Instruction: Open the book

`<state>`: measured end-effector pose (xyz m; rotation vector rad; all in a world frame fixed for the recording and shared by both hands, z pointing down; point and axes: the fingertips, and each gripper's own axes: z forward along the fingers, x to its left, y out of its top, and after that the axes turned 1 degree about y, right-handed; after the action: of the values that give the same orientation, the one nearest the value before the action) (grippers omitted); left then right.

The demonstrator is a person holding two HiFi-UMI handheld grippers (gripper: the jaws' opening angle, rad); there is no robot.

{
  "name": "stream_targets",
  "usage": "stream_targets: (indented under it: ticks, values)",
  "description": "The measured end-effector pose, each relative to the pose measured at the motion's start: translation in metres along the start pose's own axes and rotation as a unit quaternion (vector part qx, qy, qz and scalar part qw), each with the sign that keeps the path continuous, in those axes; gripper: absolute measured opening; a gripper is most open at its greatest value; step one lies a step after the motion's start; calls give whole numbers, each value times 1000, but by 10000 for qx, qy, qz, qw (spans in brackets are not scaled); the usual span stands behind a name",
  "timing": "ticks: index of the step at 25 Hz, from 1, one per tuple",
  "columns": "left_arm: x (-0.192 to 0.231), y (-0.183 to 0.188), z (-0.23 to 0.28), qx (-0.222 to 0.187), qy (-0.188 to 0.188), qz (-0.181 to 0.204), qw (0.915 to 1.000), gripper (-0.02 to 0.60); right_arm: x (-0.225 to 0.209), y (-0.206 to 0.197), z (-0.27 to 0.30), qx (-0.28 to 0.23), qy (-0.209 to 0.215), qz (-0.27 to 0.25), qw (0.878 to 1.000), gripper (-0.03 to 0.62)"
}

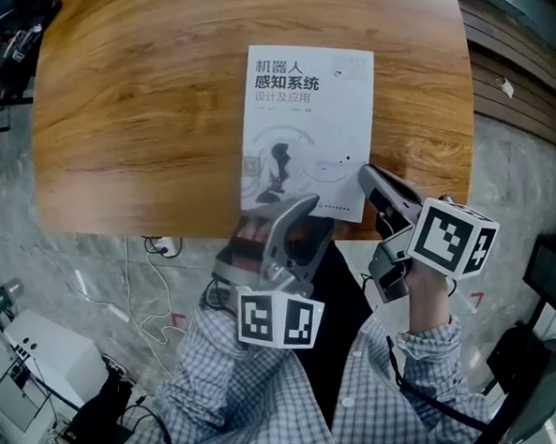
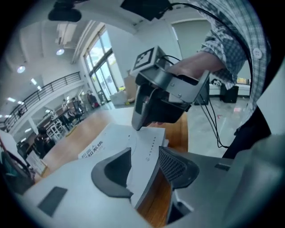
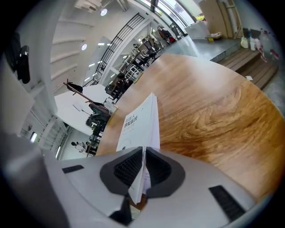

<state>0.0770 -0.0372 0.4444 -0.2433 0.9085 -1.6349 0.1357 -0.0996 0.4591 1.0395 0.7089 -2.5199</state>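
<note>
White book (image 1: 309,121) | near edge hidden by left gripper (image 2: 144,167), jaws spread | right gripper (image 3: 143,167) jaws pinching book corner

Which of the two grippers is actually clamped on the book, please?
The right gripper: its jaws pinch the edge of the book, while the left gripper has jaws apart around it.

L tongs (image 2: 144,167) apart; R tongs (image 3: 143,168) clamped.

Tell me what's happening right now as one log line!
left hand-held gripper: open, book corner between jaws | right hand-held gripper: shut on book edge | book: on table, not yet open
</note>
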Motion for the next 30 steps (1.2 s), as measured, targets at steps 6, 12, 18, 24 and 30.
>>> stream_targets:
  ticks: [6, 12, 18, 24, 30]
  values:
    - [-23, 30, 9, -152, 40, 397, 9991, 181, 3, 2, -1, -70, 147, 219, 9996, 35]
    - [-16, 28, 30, 189, 470, 643, 9966, 186, 6, 3, -3, -89, 221, 284, 9993, 34]
    - [-10, 34, 29, -124, 638, 584, 9962, 102, 3, 3, -2, -103, 206, 75, 9997, 35]
    - [5, 39, 21, -415, 740, -264, 9960, 52, 12, 8, -15, -543, 62, -848, 9949, 35]
    - [22, 45, 10, -741, 687, -1171, 9880, 43, 8, 11, -38, -1022, -249, -1149, 9878, 20]
